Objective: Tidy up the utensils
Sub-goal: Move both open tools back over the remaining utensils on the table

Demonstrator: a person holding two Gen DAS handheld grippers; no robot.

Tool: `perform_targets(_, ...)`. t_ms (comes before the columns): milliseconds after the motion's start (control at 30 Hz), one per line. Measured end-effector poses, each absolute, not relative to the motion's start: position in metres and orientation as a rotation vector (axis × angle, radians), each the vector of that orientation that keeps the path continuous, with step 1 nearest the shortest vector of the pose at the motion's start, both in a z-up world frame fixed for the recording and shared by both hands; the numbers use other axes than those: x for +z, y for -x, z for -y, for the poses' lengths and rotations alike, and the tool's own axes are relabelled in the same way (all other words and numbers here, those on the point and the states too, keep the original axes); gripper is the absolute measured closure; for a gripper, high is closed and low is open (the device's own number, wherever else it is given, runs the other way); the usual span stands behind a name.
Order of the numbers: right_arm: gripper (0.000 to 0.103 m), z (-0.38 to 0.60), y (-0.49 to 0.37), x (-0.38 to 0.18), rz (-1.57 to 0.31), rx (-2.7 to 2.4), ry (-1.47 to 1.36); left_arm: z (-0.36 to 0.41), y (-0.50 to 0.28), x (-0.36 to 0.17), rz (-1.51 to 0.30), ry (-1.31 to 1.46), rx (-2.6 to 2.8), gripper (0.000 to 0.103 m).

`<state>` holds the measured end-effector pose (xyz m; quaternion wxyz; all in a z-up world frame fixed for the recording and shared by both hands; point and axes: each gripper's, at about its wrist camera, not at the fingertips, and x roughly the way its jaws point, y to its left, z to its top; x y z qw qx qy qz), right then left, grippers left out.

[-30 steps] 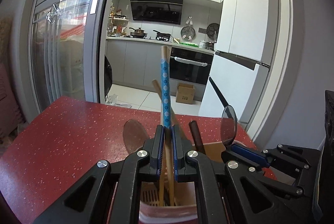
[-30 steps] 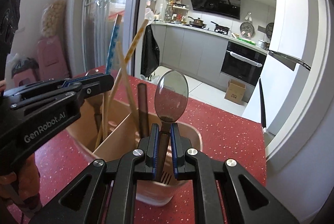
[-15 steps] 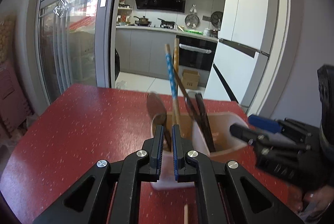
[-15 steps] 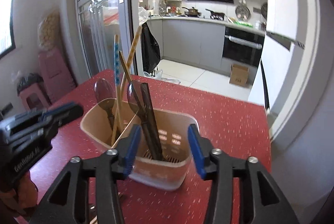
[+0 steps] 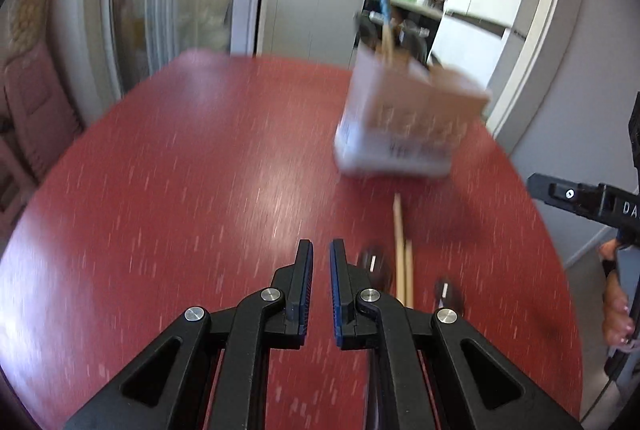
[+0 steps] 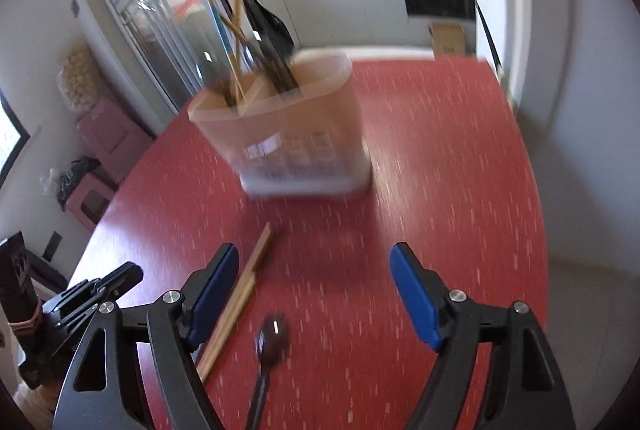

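Observation:
A tan utensil holder (image 5: 412, 121) stands on the red table (image 5: 180, 169), with chopsticks (image 5: 385, 13) and dark utensils upright in it; it also shows in the right wrist view (image 6: 288, 125). A pair of wooden chopsticks (image 5: 401, 250) lies on the table in front of the holder, also in the right wrist view (image 6: 240, 294). Two dark spoons (image 5: 374, 266) lie beside them; one spoon (image 6: 270, 342) shows in the right wrist view. My left gripper (image 5: 320, 262) is nearly shut and empty, left of the chopsticks. My right gripper (image 6: 316, 270) is wide open and empty above the spoon.
The table's right edge runs close to a grey wall (image 5: 592, 69) and a door frame. A glass sliding door (image 6: 160, 9) and the kitchen lie beyond the table's far edge. Pink stools (image 6: 108, 133) stand on the floor to the left. The view is motion-blurred.
Both grippers have pulled back from the holder. The left let go of the blue-patterned chopstick, the right let go of the spoon and opened wide; both utensils stay in the holder.

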<state>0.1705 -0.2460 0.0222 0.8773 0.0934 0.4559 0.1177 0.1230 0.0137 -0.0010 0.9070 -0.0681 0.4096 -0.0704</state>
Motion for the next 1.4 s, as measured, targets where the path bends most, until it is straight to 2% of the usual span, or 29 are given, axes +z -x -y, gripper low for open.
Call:
perform_targets(467,0.02,0.263,-0.089,-0.018,-1.074,0.162,-0.339,-0.024,-0.04,-0.029,-0.91,0.201,-0.141,0.066)
perform_targets(500,0.02,0.262,-0.085,-0.02,-1.078,0.16,-0.337,-0.023,-0.036,-0.03,-0.913,0.201,-0.146,0.063)
perform_targets(533,0.02,0.26,-0.082,-0.02,-1.081,0.159,-0.337,-0.021,-0.03,-0.032,-0.917,0.2,-0.15,0.05)
perform_targets(567,0.02,0.259,-0.077,-0.022,-1.086,0.158,-0.34,-0.02,-0.028,-0.032,-0.927,0.199,-0.149,0.0)
perform_targets(833,0.014,0.256,-0.052,-0.028,-1.079,0.159,-0.37,-0.015,-0.021,-0.044,-0.912,0.133,-0.13,0.0)
perform_targets(867,0.009,0.255,-0.051,-0.029,-1.076,0.162,-0.379,-0.016,-0.022,-0.045,-0.911,0.129,-0.123,0.0)
perform_targets(900,0.001,0.255,-0.049,-0.029,-1.073,0.168,-0.385,-0.016,-0.022,-0.045,-0.911,0.127,-0.117,0.0)
perform_targets(1033,0.0,0.249,-0.045,-0.024,-1.053,0.184,-0.368,-0.023,-0.025,-0.052,-0.921,0.139,-0.081,0.0)
perform_targets(1400,0.0,0.234,-0.049,-0.03,-1.152,0.188,-0.299,-0.032,-0.025,-0.054,-0.965,0.151,-0.102,0.0)
